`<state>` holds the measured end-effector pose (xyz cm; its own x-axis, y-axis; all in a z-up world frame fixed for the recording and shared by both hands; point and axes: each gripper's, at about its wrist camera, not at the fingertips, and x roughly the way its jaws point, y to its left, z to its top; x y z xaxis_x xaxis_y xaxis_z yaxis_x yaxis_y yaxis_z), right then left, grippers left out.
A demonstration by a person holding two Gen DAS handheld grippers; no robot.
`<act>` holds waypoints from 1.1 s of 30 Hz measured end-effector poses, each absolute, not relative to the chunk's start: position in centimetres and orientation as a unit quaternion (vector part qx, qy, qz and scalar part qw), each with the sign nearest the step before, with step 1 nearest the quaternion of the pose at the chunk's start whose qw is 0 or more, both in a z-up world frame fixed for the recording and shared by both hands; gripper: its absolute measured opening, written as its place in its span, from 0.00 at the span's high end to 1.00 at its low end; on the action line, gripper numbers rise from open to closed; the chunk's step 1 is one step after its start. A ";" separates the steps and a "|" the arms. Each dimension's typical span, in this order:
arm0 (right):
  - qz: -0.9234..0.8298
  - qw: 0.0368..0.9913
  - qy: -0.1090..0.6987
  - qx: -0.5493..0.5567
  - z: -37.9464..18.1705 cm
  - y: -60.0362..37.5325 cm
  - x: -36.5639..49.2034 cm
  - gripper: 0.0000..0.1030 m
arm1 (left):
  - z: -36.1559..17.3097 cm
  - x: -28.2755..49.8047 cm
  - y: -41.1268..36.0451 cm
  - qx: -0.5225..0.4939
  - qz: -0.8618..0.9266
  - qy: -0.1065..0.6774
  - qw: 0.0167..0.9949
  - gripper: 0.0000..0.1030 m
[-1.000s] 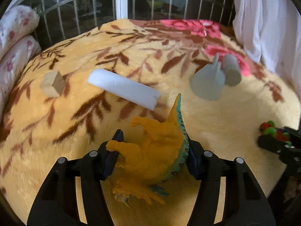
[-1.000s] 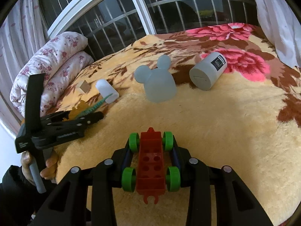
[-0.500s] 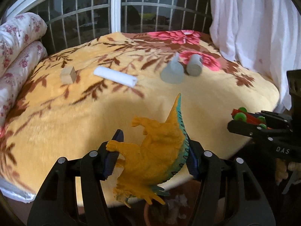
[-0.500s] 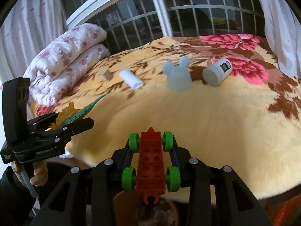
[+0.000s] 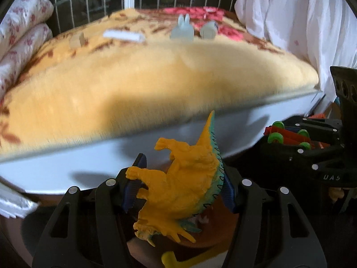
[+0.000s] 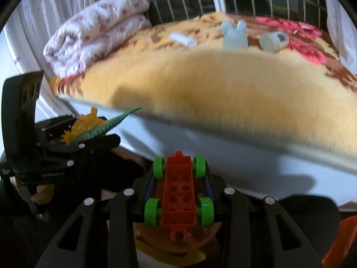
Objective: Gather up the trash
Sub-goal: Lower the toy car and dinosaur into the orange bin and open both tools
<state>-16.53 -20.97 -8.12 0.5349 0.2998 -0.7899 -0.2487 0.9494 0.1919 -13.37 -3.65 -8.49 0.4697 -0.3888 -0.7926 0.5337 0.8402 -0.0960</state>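
Where a second ago both tongs hung over the blanket, they have now drawn back past the bed's edge and sunk below it, so the blanket (image 5: 138,82) fills the upper view and the white bed side (image 5: 89,163) shows beneath. The foam roll (image 5: 123,36), block (image 5: 77,40), eared cup (image 5: 181,30) and canister (image 6: 274,41) have stayed on the bed, now far off.

The left tongs (image 5: 178,189) stay clenched on the dinosaur (image 5: 178,192): orange, with a teal spiked ridge along its back, tail pointing up, head hanging down toward the camera. The right tongs (image 6: 178,192) stay clenched on the car (image 6: 179,192), a red studded brick chassis with four green wheels, the pads pressing on the wheels.

Below both toys lies a brownish round rim (image 6: 178,239), perhaps a bin, with something yellow (image 5: 178,262) beside it; blur makes this hard to tell.
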 end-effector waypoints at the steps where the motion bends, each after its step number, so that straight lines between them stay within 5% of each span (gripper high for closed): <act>1: 0.158 0.870 0.466 0.019 -8.9 -20.8 -16.7 0.64 | -9.1 -13.6 -3.7 0.085 -0.268 0.444 0.851 0.43; 15: 0.155 0.790 0.593 -0.010 -20.0 -18.9 -13.8 0.64 | -22.4 -11.4 -6.6 0.131 -0.215 0.600 0.759 0.43; 24: 0.162 0.752 0.639 -0.003 -22.9 -18.4 -12.3 0.63 | -26.3 -10.5 -6.3 0.136 -0.195 0.654 0.718 0.43; 27: 0.155 0.746 0.647 -0.003 -23.4 -18.5 -11.9 0.45 | -27.3 -10.4 -5.8 0.140 -0.184 0.669 0.707 0.38; 29: 0.154 0.747 0.647 0.003 -23.3 -18.9 -11.9 0.44 | -27.6 -10.3 -6.0 0.144 -0.175 0.672 0.705 0.28; 33: 0.148 0.754 0.640 0.008 -23.1 -19.3 -12.2 0.39 | -27.3 -10.4 -6.0 0.144 -0.175 0.669 0.708 0.26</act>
